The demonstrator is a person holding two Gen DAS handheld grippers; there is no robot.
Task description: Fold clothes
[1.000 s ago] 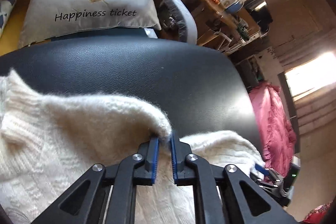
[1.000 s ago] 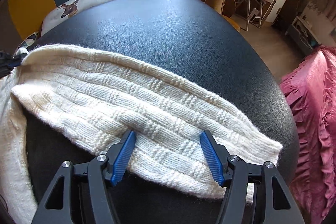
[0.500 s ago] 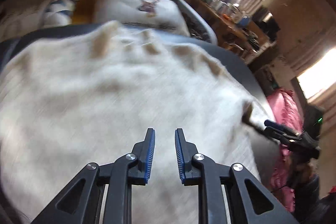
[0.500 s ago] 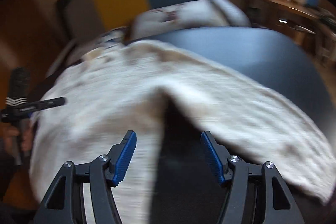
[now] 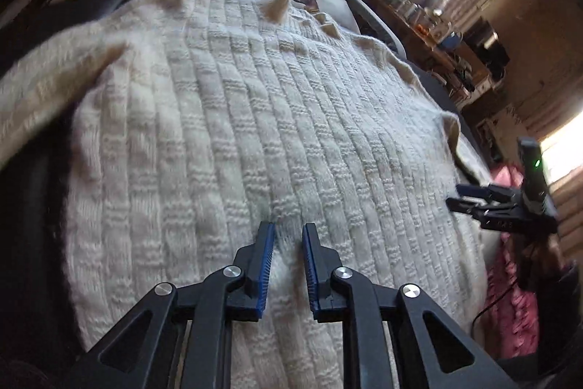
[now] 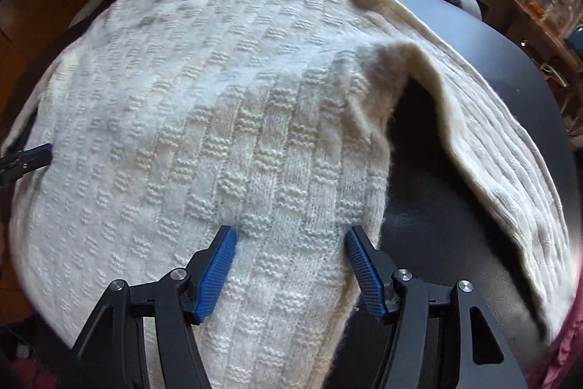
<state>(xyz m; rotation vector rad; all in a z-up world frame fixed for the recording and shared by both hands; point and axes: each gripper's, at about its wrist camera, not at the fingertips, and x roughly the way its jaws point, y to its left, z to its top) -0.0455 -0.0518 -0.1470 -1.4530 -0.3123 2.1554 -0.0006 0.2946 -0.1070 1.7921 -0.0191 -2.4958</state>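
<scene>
Now the left gripper [image 5: 286, 236] hovers over the cream sweater [image 5: 255, 133], jaws narrow, closing, pinching nothing. The right gripper [image 6: 291, 243] stands spread above its edge.

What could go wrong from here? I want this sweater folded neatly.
1. The sleeve lies bunched, arching off the dark table; folding over it may trap a lump.
2. The left hand-held gripper is closing, its pads right over the sweater; it could snag the knit.
3. Ripples along the far edge may crease.
</scene>
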